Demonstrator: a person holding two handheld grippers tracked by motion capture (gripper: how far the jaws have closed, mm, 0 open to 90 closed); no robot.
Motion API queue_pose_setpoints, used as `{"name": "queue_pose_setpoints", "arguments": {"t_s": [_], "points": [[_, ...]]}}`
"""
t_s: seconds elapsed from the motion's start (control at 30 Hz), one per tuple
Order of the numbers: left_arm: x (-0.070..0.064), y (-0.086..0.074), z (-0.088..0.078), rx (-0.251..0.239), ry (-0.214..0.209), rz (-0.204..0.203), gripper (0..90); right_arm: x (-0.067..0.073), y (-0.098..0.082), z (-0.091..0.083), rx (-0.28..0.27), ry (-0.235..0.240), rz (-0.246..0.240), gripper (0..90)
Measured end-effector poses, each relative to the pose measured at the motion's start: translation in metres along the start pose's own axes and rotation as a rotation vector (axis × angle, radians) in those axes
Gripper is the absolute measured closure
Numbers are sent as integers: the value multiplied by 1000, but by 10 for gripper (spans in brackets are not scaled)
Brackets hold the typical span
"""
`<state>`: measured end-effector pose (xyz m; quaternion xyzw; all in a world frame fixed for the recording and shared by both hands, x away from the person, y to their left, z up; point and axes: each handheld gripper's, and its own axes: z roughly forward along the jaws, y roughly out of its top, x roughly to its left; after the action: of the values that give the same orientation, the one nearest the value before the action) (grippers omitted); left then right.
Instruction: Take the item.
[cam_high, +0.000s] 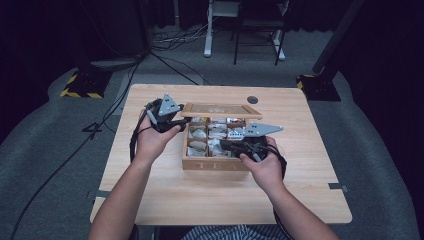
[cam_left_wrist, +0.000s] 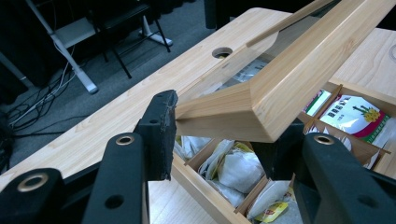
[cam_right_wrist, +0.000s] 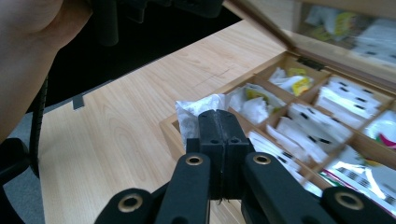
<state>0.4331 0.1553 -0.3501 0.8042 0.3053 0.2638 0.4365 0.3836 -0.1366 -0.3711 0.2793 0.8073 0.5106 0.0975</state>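
Light wood table (cam_high: 165, 195); grey carpet floor (cam_high: 45, 150); dark room.

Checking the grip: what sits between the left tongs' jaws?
In the left gripper view, the left tongs straddle the light wooden tea-box lid's corner, holding it raised.

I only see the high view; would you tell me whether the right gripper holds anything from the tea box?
Observer: Yes, the right gripper is shut on a white sachet over a corner compartment of the box.
Operator: Does the left gripper actually clamp the lid?
Observer: Yes, the left gripper has the lid's corner clamped between its jaws.
Operator: Is the lid solid wood?
Observer: No, its panel is see-through.
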Motion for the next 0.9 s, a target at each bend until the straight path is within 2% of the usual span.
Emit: {"name": "queue_pose_setpoints", "arguments": {"t_s": [0.57,0.67,0.77,0.9], "points": [[-1,0,0,5,4,4,533,-17,-6,-53,-36,-94,22,900],[-1,0,0,4,0,0,532,-19,-7,-57,-30,-103,21,900],[0,-1,1,8,-6,0,524,-23,-7,-66,3,-138,-5,900],[-1,-1,1,7,-2,0,525,-28,-11,-79,18,-174,-4,900]]}}
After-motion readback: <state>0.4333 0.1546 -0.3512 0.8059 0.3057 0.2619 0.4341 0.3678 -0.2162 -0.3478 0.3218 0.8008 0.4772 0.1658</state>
